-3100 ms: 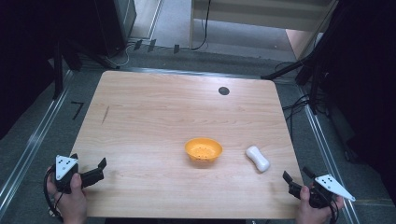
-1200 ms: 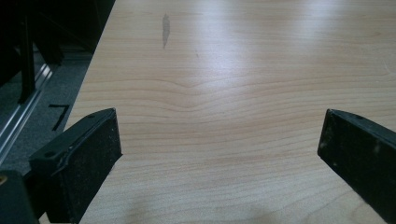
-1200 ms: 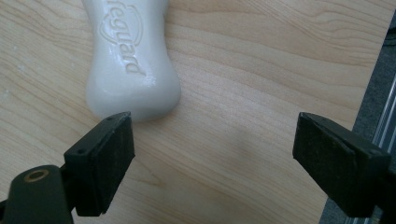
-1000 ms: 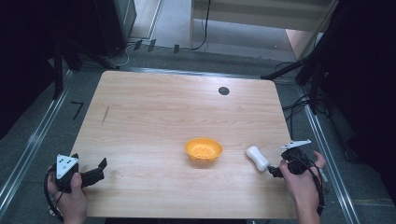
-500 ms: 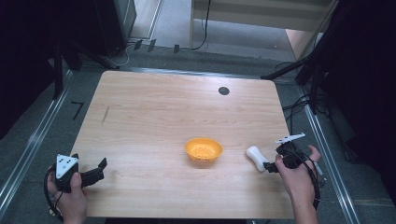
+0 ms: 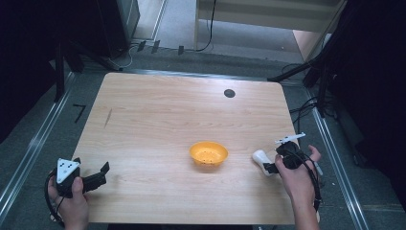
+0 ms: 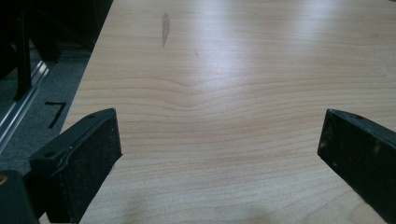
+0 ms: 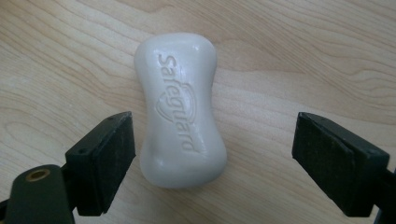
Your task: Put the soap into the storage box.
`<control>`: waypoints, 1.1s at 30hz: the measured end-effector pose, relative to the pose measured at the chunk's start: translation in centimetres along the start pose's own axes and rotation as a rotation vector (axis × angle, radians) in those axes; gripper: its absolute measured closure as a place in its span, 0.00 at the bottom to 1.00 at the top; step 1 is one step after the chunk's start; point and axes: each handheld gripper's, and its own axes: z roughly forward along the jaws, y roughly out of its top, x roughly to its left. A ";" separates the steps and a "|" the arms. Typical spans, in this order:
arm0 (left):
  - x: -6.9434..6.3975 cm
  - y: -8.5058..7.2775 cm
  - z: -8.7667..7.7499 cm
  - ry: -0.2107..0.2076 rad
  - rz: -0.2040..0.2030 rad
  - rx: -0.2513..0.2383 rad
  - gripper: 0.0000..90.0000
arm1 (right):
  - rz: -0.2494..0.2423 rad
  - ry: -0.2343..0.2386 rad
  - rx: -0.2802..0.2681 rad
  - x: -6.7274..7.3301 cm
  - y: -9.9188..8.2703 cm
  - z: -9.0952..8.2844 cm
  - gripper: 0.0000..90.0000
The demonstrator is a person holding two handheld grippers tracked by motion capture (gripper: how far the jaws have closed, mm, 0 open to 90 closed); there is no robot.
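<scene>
soap (image 8: pixel 180 112) on table (image 6: pixel 158 120) between spread jaws of right gripper (image 8: pixel 212 156), untouched; left gripper (image 7: pixel 219 154) spread over bare wood

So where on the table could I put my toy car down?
The whole far half of the table is bare wood, apart from the little black dot. The near left is free too, between the left tongs and the orange bowl. It is crowded near right, where the right tongs hang open around the soap.
</scene>
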 end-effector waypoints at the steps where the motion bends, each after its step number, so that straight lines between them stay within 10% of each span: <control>1: 0.0 0.0 0.0 0.000 0.000 0.000 0.00 | 0.004 -0.001 0.002 0.1 0.1 0.0 0.16; 33: 0.1 0.0 0.0 -0.004 -0.007 -0.002 0.00 | -0.009 0.023 0.031 0.9 0.9 2.2 0.39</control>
